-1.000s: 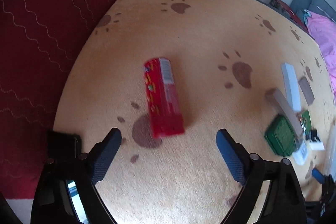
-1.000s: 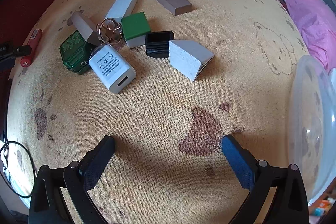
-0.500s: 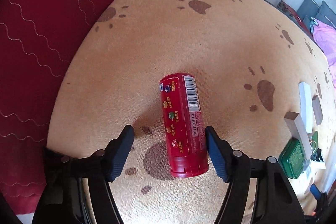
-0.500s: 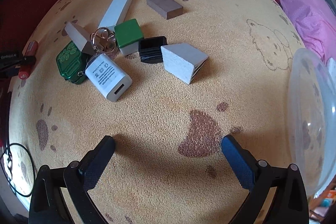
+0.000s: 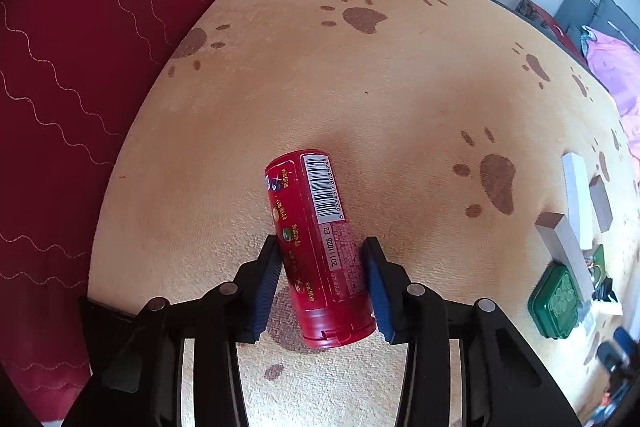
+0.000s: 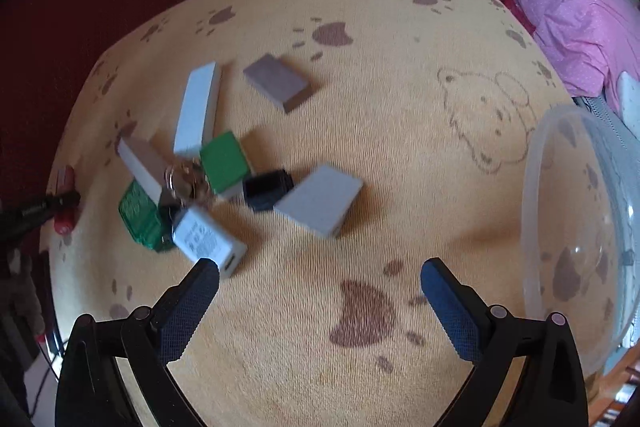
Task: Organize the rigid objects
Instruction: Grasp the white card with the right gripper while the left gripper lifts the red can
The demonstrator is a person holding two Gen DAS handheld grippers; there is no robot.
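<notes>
**Red tube pinched at its low end; slip risk on lift**

Red plastic tube (image 5: 316, 251) lies on the orange paw-print rug (image 5: 360, 99), between the left gripper (image 5: 322, 283) fingers. Jaws have just been closing, now narrow, w/ both blue pads (image 5: 376, 279) against the tube's sides near the cap end. Most of its length sticks out fwd past the fingertips.

Right gripper (image 6: 320, 291) is wide, nothing betw. its fingers. Ahead of them & to the left sits the clutter: white charger (image 6: 208, 239) just off the left fingertip, green tin (image 6: 140, 215), green block (image 6: 224, 163), black cap (image 6: 266, 189), grey wedge (image 6: 320, 199), long white bar (image 6: 198, 111) and brown-grey block (image 6: 278, 81) further out. Clear bowl (image 6: 560, 227) is off to the right of the right finger, prob. the drop spot.

Risks, as I judge them:
- Round, smooth tube gripped off-centre: the long free end could droop or swivel betw. pads on lift.
- Pads near the cap seam: a squeeze there may skid off.
- Right view is blurred, so aim at the charger could be off; its left finger might nudge the charger into the pile.
</notes>
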